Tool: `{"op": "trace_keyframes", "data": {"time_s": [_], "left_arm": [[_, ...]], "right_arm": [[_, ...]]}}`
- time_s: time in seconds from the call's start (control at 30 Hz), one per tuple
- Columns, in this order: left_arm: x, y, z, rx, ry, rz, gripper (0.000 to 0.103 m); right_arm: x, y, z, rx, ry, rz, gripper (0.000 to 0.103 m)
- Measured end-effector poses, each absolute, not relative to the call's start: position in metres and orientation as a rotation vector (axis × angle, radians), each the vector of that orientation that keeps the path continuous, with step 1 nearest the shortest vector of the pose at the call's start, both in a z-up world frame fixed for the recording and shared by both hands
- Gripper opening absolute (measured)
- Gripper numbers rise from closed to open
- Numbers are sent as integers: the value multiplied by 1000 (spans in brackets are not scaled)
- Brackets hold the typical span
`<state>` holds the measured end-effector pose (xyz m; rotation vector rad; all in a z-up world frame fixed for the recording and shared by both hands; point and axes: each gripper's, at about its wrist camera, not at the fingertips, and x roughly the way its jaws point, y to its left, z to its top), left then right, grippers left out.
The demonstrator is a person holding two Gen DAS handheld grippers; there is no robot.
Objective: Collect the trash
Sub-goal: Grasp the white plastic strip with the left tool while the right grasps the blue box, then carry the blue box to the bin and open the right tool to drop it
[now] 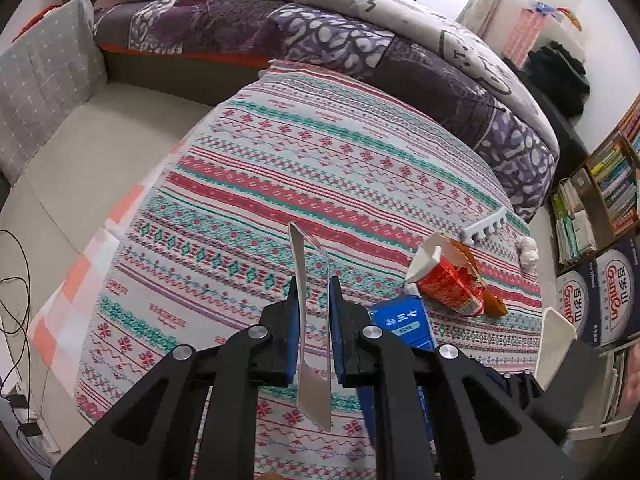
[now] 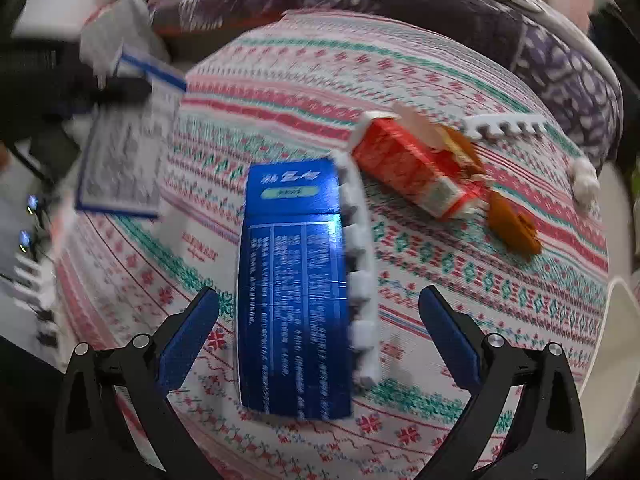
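My left gripper (image 1: 314,284) is shut on a flat white packet (image 1: 310,320) that stands edge-on between its blue pads; in the right wrist view the same packet (image 2: 128,152) shows printed text and a blue border. A blue carton (image 2: 294,292) lies on the patterned cloth (image 2: 460,280), with a white foam strip (image 2: 360,264) along its right side. My right gripper (image 2: 320,332) hovers open over that carton, one finger on each side. Further right lie a torn red carton (image 2: 412,172), a brown scrap (image 2: 514,224), a toothed white foam piece (image 2: 504,124) and a crumpled tissue (image 2: 584,184).
A bed with a purple quilt (image 1: 320,40) borders the cloth at the back. A grey cushion (image 1: 44,92) stands at the left, cables (image 1: 16,280) trail on the floor, and a bookshelf (image 1: 600,200) with water boxes (image 1: 600,300) is at the right. A white curved rim (image 2: 618,360) sits at the cloth's right edge.
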<state>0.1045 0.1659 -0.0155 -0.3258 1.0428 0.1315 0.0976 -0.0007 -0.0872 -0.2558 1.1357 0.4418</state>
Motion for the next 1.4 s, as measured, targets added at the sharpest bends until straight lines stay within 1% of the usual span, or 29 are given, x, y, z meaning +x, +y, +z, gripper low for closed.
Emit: {"op": "trace_keyframes", "data": {"time_s": [0.13, 0.17, 0.23, 0.27, 0.3, 0.33, 0.37, 0.47, 0.6, 0.83, 1.4], "left_arm": [[103, 177, -17, -335, 1041, 144, 13], [103, 178, -17, -338, 1042, 147, 13], [103, 184, -19, -347, 1047, 156, 14], [102, 186, -20, -350, 1049, 159, 14], [102, 188, -21, -355, 1051, 164, 14], [102, 190, -22, -357, 1052, 167, 14], [102, 192, -22, -360, 1052, 171, 14], [101, 196, -21, -369, 1044, 179, 13], [102, 194, -15, -365, 1022, 179, 14], [104, 179, 1, -341, 975, 165, 14], [119, 119, 20, -293, 946, 67, 13]], "right_arm": [[99, 10, -100, -283, 1148, 428, 96], [99, 12, -101, -292, 1143, 425, 94], [97, 19, -104, -326, 1121, 418, 87], [97, 21, -104, -333, 1115, 424, 79], [97, 24, -104, -339, 1107, 426, 65], [97, 25, -103, -338, 1101, 432, 57], [97, 26, -101, -331, 1096, 440, 42], [104, 18, -92, -223, 1105, 478, 33], [114, 1, -68, -66, 1077, 514, 32], [120, -26, -28, 15, 963, 481, 32], [122, -82, -10, 59, 911, 365, 32]]}}
